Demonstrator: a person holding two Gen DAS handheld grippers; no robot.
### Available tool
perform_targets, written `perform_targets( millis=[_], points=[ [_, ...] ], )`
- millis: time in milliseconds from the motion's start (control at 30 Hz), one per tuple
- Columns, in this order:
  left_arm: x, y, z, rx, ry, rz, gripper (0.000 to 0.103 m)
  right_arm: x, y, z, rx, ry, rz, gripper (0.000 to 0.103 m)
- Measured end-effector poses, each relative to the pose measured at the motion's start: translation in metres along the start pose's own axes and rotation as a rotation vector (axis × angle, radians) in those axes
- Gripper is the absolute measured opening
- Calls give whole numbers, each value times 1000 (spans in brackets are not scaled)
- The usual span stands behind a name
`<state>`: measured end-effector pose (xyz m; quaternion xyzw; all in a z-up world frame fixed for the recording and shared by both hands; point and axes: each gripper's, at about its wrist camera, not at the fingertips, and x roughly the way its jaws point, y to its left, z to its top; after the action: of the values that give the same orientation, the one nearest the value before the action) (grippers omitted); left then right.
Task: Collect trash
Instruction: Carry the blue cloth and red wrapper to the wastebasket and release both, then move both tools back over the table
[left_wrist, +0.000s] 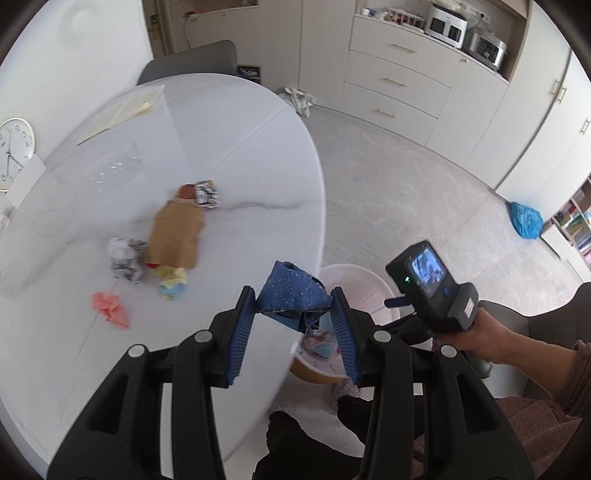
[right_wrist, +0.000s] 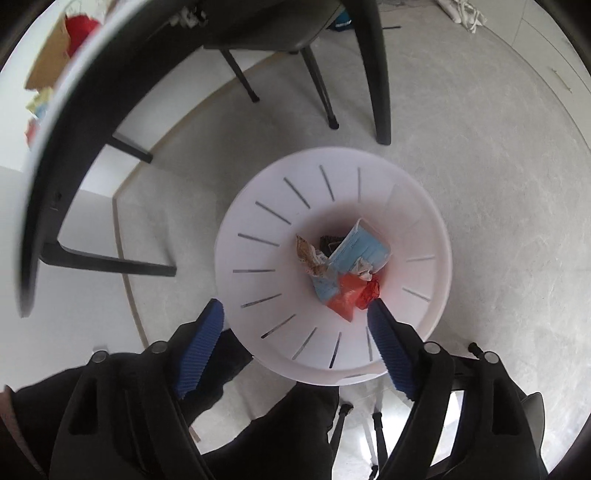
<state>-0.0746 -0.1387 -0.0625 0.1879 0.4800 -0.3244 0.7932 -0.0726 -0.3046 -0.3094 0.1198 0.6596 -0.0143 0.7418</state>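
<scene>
A round white bench (left_wrist: 229, 122) with faint grey veins stands on a pale grey floor (left_wrist: 406, 177), with cream drawers (left_wrist: 399, 83) and tall cupboards along the far wall and a grey chair (left_wrist: 192, 61) tucked behind it. On the bench lie a brown cardboard piece (left_wrist: 177, 232), a crumpled black-and-white paper (left_wrist: 125, 258), a pink scrap (left_wrist: 110, 308), a yellow and blue wad (left_wrist: 171, 282), a printed sheet (left_wrist: 122, 110) and a clear plastic tray (left_wrist: 116, 166). A wall clock (left_wrist: 14, 151) leans at the bench's left edge, and a blue bag (left_wrist: 526, 219) lies on the floor by shelves. The left gripper (left_wrist: 293, 295) has its fingers closed on a blue speckled wrapper (left_wrist: 291, 293), held over the bench's rim. The right gripper (right_wrist: 295, 314) points down over a white slotted bin (right_wrist: 266, 221) on the floor, its fingers spread wide with nothing between them; blue, red and brown trash (right_wrist: 343, 269) lies at the bin's bottom.
</scene>
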Motion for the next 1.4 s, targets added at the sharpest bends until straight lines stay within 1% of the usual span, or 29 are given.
perform_targets(
  millis=[33, 100, 167, 267, 333, 400, 433, 467, 500, 533, 567, 633, 700, 800, 867, 933, 1067, 1100, 1133, 1200, 1300, 1367, 1400],
  points=[
    [4, -7, 0, 5, 6, -2, 42, -8, -5, -3, 3, -19, -4, 83],
    [13, -22, 2, 15, 21, -14, 42, -34, -18, -13, 3, -66, -41, 86],
    [23, -38, 4, 25, 34, -27, 42, -61, -27, -22, 2, -117, -79, 91],
    [41, -61, 5, 45, 55, -47, 42, -111, -46, -41, 31, -197, -118, 95],
    [61, -76, 3, 63, 87, -69, 44, -139, -58, -52, 66, -240, -132, 96],
    [86, -89, -1, 71, 139, -96, 47, -159, -70, -61, 98, -271, -142, 97],
    [98, -94, -4, 73, 164, -110, 53, -164, -77, -64, 109, -284, -146, 97],
    [112, -99, -9, 76, 194, -130, 63, -173, -81, -68, 117, -300, -154, 97],
    [123, -103, -13, 82, 214, -136, 68, -176, -84, -70, 121, -310, -161, 97],
    [133, -106, -17, 91, 233, -134, 77, -182, -87, -72, 125, -318, -168, 97],
    [144, -110, -22, 101, 253, -129, 81, -189, -94, -73, 131, -323, -175, 97],
    [160, -113, -30, 109, 290, -119, 82, -195, -99, -77, 148, -330, -186, 97],
    [174, -112, -35, 95, 324, -109, 82, -195, -103, -78, 166, -335, -182, 97],
    [181, -108, -39, 54, 343, -107, 82, -197, -107, -77, 184, -335, -183, 97],
    [175, -105, -36, 36, 321, -91, 82, -200, -107, -76, 187, -335, -183, 97],
    [161, -105, -31, 31, 290, -76, 82, -202, -104, -74, 184, -340, -184, 97],
    [112, -101, -10, 24, 199, -62, 82, -214, -92, -67, 162, -370, -176, 97],
    [101, -98, -5, 18, 180, -53, 85, -219, -88, -64, 154, -384, -169, 97],
    [89, -96, -1, 14, 160, -38, 91, -226, -82, -62, 145, -401, -163, 97],
    [59, -87, 9, 9, 109, -15, 92, -237, -71, -57, 125, -433, -155, 97],
    [26, -72, 19, -9, 50, 16, 94, -254, -53, -49, 95, -474, -144, 97],
    [7, -61, 23, -23, 15, 35, 95, -263, -40, -44, 73, -500, -137, 101],
    [-1, -55, 24, -29, 5, 47, 95, -267, -35, -41, 62, -511, -137, 101]
  ],
)
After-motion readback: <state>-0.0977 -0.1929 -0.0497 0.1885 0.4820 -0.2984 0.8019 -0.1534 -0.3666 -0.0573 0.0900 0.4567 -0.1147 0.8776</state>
